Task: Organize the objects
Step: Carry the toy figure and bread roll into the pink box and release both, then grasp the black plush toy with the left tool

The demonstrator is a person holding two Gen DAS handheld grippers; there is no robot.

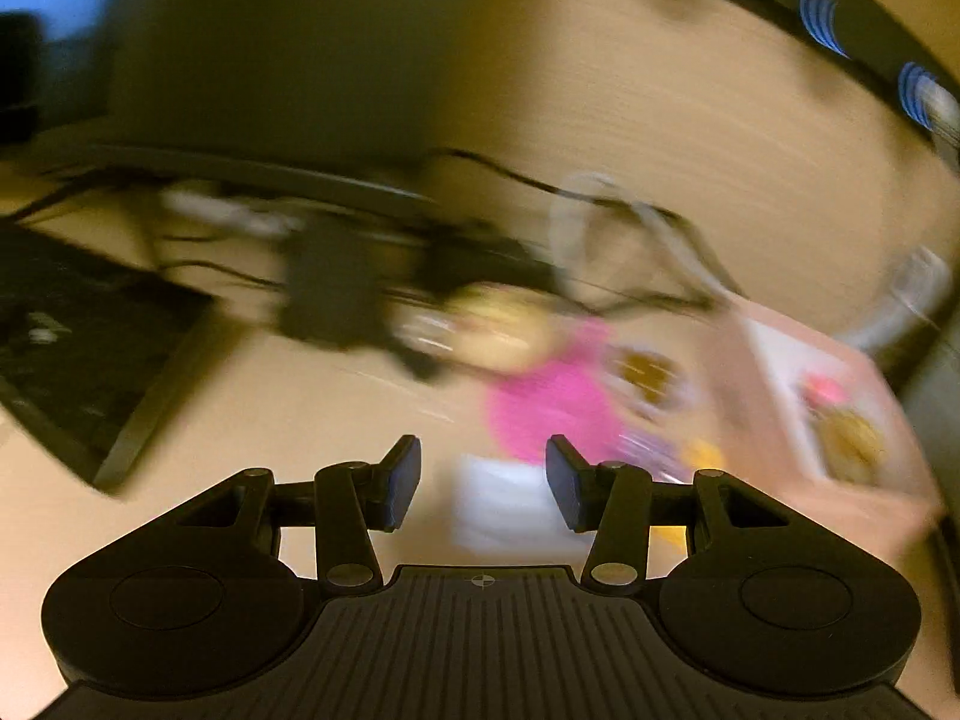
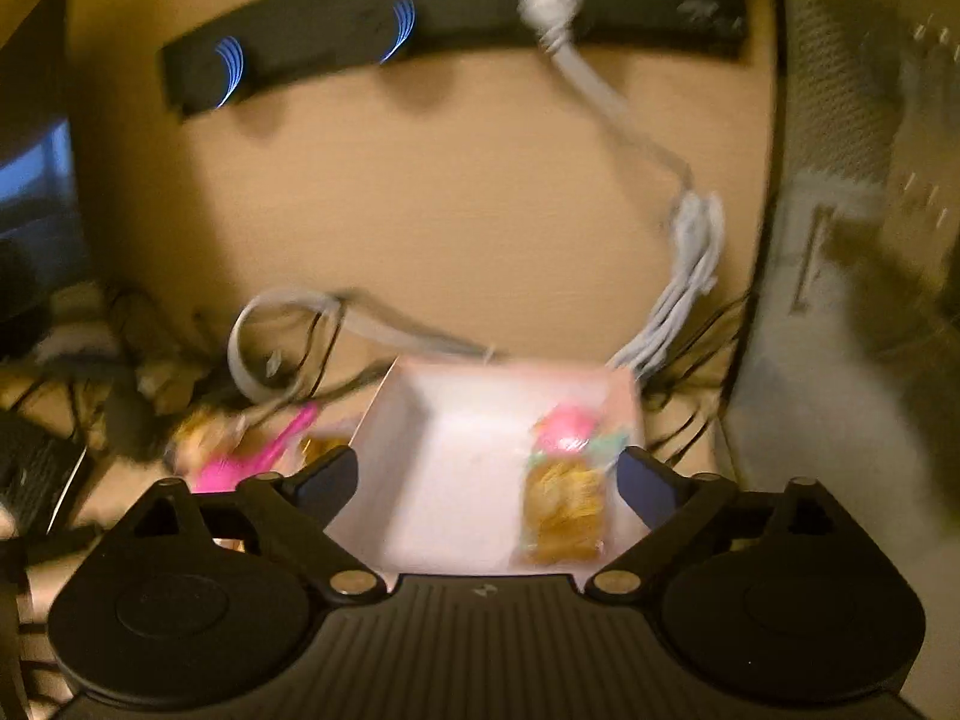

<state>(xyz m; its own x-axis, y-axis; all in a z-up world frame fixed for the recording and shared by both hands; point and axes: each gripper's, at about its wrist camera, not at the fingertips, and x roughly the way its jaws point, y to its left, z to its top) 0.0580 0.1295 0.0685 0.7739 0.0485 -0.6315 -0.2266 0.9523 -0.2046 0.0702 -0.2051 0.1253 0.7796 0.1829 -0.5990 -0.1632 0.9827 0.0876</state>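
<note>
Both views are blurred. The right tool is spread and empty over the pink box, where 1 snack packet lies at its right side. The left tool, also spread, hovers above the table before a magenta item. Cables lie beyond.

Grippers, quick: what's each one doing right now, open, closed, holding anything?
Left gripper: open, nothing between its fingers, above the desk near the pink item.
Right gripper: open, empty, over the pink box holding a snack packet.
</note>
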